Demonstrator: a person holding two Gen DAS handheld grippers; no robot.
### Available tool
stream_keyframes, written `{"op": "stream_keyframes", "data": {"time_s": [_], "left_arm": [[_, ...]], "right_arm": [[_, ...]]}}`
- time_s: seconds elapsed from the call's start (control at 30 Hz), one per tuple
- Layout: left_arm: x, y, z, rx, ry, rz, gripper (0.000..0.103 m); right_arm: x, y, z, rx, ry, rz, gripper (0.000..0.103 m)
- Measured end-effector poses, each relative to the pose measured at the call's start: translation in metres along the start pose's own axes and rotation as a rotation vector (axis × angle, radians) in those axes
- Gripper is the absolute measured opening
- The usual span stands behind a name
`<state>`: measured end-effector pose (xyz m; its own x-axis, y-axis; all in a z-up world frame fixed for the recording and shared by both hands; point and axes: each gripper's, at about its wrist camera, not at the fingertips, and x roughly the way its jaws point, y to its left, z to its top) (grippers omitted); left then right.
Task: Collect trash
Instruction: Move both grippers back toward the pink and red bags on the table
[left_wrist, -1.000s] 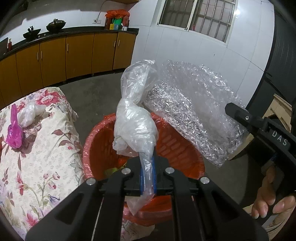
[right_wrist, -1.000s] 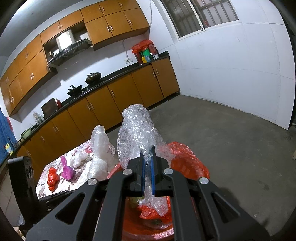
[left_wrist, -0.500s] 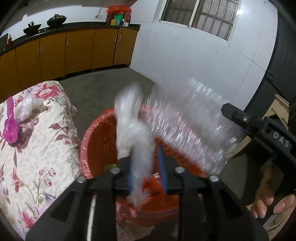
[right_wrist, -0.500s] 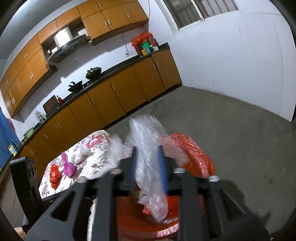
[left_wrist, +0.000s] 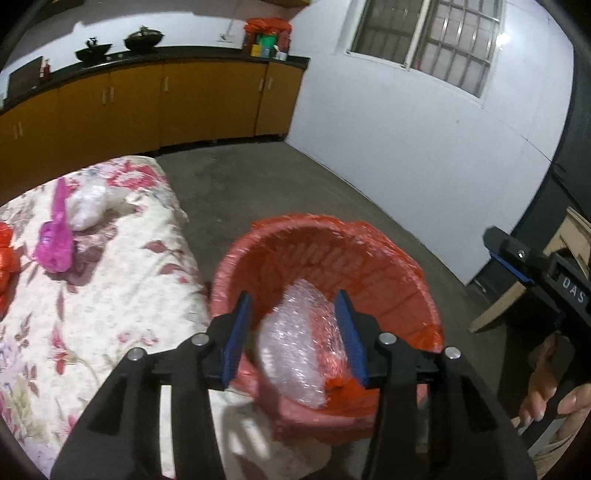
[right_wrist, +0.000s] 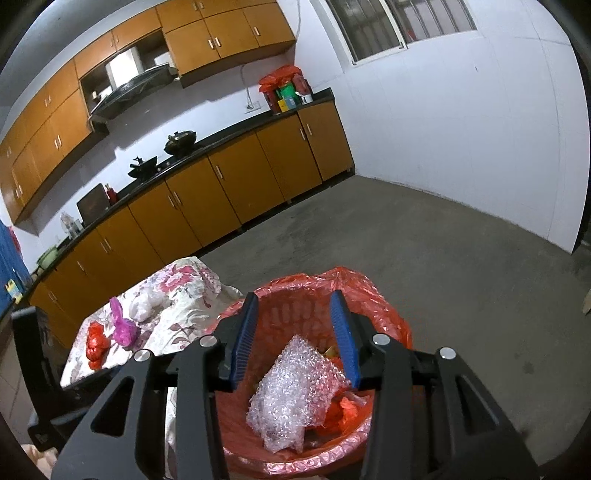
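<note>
While both grippers hang over the red-lined trash basket (right_wrist: 373, 299), their jaws have just been opening and now stand apart with nothing pressed between the blue pads. Below and between the fingers of the right gripper (right_wrist: 295, 332), the crumpled bubble wrap (right_wrist: 291, 391) lies inside the basket on other scraps, clear of both pads. The left gripper (left_wrist: 293, 332) frames the same bubble wrap (left_wrist: 299, 339) between its spread fingers, resting against the near wall of the basket (left_wrist: 332, 236); the clear bag it carried cannot be told apart in the blurred heap. Off to the left of both pairs of fingers, on the floral tablecloth (left_wrist: 110, 295), a pink bag (left_wrist: 55, 240), a clear plastic bag (left_wrist: 88, 203) and a red bag (right_wrist: 96, 341) still wait to be collected.
</note>
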<state>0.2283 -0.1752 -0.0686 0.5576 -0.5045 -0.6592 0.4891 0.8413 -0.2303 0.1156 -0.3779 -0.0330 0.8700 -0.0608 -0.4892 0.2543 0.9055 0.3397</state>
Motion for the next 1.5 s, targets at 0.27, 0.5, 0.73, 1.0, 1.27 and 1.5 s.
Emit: {"op": "stream_keyframes", "data": {"time_s": [0.27, 0.5, 0.73, 1.0, 1.27, 1.5], "left_arm": [[-0.026, 0.038, 0.005, -0.055, -0.069, 0.097, 0.059], [-0.053, 0.082, 0.002, -0.1, -0.14, 0.229, 0.069], [-0.087, 0.14, -0.007, -0.173, -0.198, 0.387, 0.078], [-0.119, 0.193, -0.019, -0.225, -0.239, 0.535, 0.087], [-0.131, 0.25, -0.041, -0.285, -0.207, 0.651, 0.095], [-0.129, 0.302, -0.058, -0.359, -0.151, 0.696, 0.099]], "right_arm": [[0.003, 0.015, -0.002, -0.06, 0.009, 0.019, 0.042], [0.005, 0.042, 0.001, -0.128, -0.004, 0.066, 0.062], [0.019, 0.098, -0.003, -0.22, 0.002, 0.154, 0.078], [0.042, 0.172, -0.023, -0.305, 0.029, 0.264, 0.092], [0.088, 0.245, -0.073, -0.423, 0.139, 0.265, 0.1], [0.136, 0.282, -0.108, -0.448, 0.268, 0.225, 0.101]]}}
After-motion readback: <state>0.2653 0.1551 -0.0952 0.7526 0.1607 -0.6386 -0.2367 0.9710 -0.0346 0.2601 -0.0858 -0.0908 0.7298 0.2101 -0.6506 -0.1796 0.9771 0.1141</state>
